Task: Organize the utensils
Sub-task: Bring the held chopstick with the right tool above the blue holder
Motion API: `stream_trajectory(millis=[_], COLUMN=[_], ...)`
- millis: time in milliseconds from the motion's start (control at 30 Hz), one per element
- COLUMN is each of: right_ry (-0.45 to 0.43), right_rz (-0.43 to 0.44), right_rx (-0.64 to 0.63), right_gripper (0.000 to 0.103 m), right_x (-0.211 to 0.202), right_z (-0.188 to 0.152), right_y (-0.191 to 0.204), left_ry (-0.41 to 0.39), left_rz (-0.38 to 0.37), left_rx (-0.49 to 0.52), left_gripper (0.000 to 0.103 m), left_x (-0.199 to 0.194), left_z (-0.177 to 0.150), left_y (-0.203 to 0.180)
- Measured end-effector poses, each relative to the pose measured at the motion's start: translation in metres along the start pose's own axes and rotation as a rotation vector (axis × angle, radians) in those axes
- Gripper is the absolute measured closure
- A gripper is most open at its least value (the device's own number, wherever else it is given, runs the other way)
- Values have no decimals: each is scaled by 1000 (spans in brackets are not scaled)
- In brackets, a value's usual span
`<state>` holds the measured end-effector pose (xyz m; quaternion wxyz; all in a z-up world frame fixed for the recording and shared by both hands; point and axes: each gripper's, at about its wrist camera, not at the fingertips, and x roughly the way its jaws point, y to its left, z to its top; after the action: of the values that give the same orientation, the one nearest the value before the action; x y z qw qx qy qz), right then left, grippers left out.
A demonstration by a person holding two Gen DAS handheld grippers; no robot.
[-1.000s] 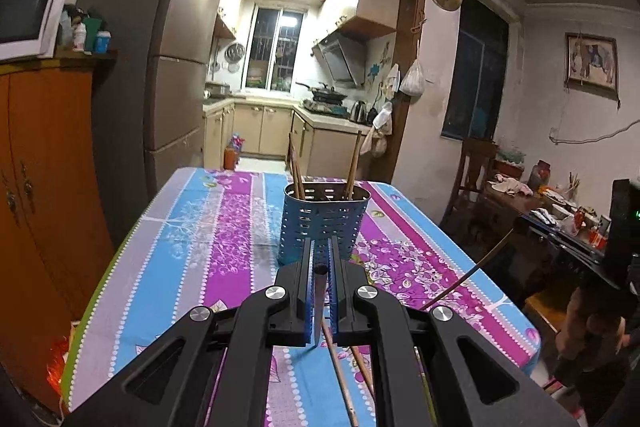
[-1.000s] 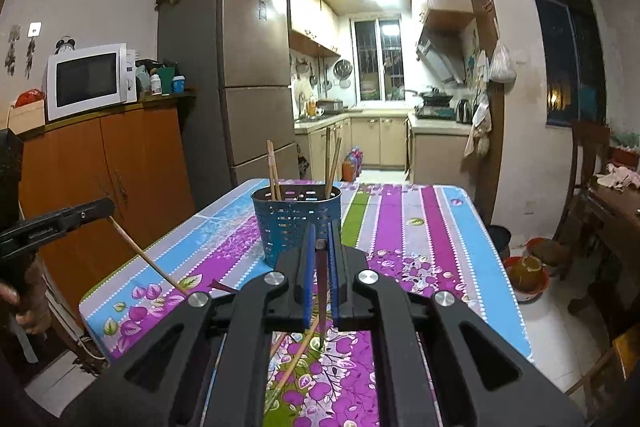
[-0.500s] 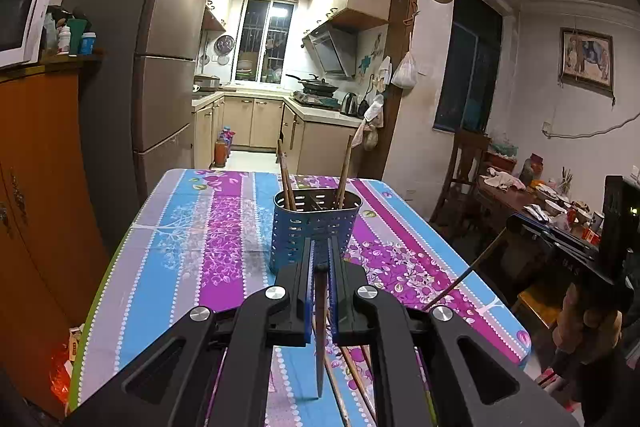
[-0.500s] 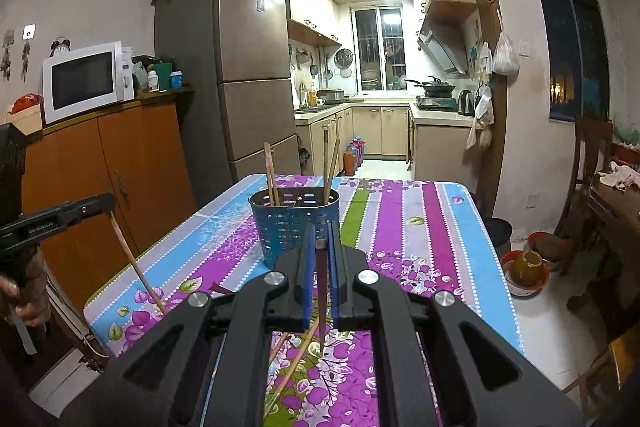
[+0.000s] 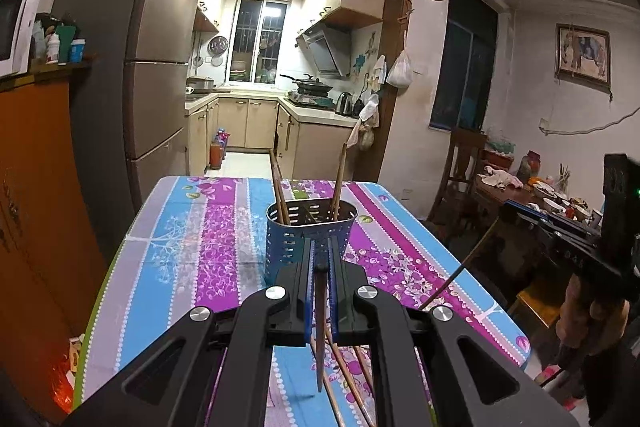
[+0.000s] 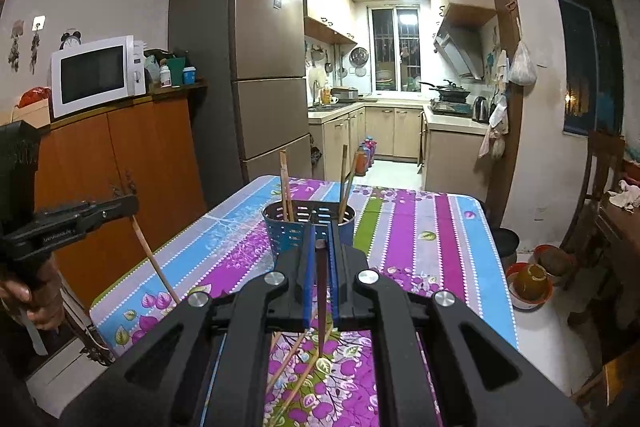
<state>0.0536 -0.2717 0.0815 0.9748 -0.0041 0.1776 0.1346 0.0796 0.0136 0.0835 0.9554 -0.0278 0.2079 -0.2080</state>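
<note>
Each of the two grippers is clenched on one chopstick. The left gripper (image 5: 320, 259) has its jaws pinched on a dark wooden chopstick (image 5: 320, 327) that hangs tip-down between them; the right gripper (image 6: 320, 243) grips its own dark chopstick (image 6: 321, 299) the same way. Just ahead of both pairs of jaws stands one blue perforated metal holder (image 5: 294, 241), rounded and open-topped, with about three pale chopsticks (image 5: 339, 179) leaning upright in it. Below the jaws, several loose chopsticks (image 5: 344, 367) lie on the counter (image 5: 180, 247); an exact count cannot be told, as the grippers hide part of them.

The counter wears a glossy cloth striped blue, purple and grey with flower prints. Beyond the holder an open doorway leads into a lit kitchen with beige cabinets (image 5: 248, 123). Left of the jaws stand a tall grey fridge (image 6: 264, 67), an orange wooden cupboard (image 6: 120, 163) and one white microwave (image 6: 96, 75).
</note>
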Motion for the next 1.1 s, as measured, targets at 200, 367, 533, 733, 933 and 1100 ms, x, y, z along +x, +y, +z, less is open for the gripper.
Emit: stream_trajectory(millis=[200, 367, 533, 733, 933, 1100], right_ry=[0, -25, -65, -99, -56, -8], right_rz=[10, 30, 48, 24, -31, -51], right_rx=[-5, 16, 35, 37, 50, 53], right_gripper=[98, 98, 98, 98, 98, 98], right_x=[9, 16, 28, 56, 108, 140], right_z=[20, 51, 94, 136, 154, 153], right_y=[-3, -6, -9, -11, -24, -31], left_ry=[-9, -59, -139, -218, -205, -157], left_rz=[-6, -14, 4, 48, 76, 99], left_rx=[-3, 1, 20, 28, -1, 0], left_gripper=[95, 95, 95, 95, 96, 96], left_x=[9, 15, 25, 46, 88, 124], left_z=[16, 47, 102, 157, 186, 189], left_y=[0, 0, -3, -3, 8, 17])
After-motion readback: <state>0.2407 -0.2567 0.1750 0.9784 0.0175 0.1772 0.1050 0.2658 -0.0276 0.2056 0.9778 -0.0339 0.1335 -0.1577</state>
